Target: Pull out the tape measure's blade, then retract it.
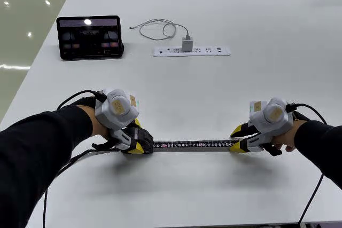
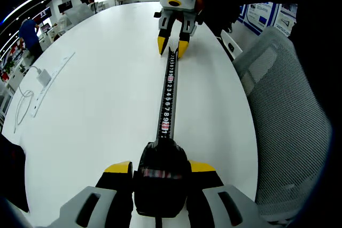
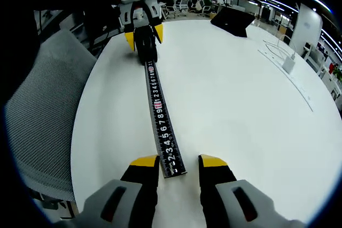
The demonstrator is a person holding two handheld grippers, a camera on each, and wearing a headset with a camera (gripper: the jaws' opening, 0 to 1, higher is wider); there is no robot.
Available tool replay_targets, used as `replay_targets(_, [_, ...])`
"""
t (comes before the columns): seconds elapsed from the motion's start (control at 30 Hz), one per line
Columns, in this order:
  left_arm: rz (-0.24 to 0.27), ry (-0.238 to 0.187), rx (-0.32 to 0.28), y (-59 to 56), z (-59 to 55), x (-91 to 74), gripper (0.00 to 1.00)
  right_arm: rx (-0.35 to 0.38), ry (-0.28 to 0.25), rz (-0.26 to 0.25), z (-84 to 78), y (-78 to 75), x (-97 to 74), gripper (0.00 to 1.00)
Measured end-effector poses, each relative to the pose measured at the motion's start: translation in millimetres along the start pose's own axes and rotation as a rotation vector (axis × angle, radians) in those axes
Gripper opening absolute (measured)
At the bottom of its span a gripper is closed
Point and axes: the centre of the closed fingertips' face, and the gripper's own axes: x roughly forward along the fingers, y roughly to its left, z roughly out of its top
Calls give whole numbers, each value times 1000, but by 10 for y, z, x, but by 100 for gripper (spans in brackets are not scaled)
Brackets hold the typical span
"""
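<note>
Pull-out looks done: left gripper (image 2: 160,166) jaws pinch the tape measure case (image 2: 160,182), blade (image 2: 168,94) lies flat on the counter (image 1: 214,14), its tip loose between the right gripper (image 3: 179,159) jaws, which are spread; retraction not yet done.

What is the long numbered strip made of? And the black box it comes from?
The blade looks like thin painted metal: dark, flat, with printed numbers. The case looks like smooth black plastic or rubber; I can't tell which.
</note>
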Motion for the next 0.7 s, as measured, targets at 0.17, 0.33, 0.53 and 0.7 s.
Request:
replay_targets(0.17, [3, -3, -6, -4, -1, 1, 35, 59, -34, -33, 42, -53, -43, 47])
replay_targets(0.33, [1, -8, -13, 0, -3, 0, 35, 89, -42, -46, 10, -48, -52, 57])
replay_targets(0.53, [26, -32, 29, 3, -11, -4, 35, 154, -41, -72, -52, 14, -64, 72])
replay_targets(0.7, [33, -26, 52, 25, -8, 8, 35, 178, -70, -108, -34, -5, -95, 89])
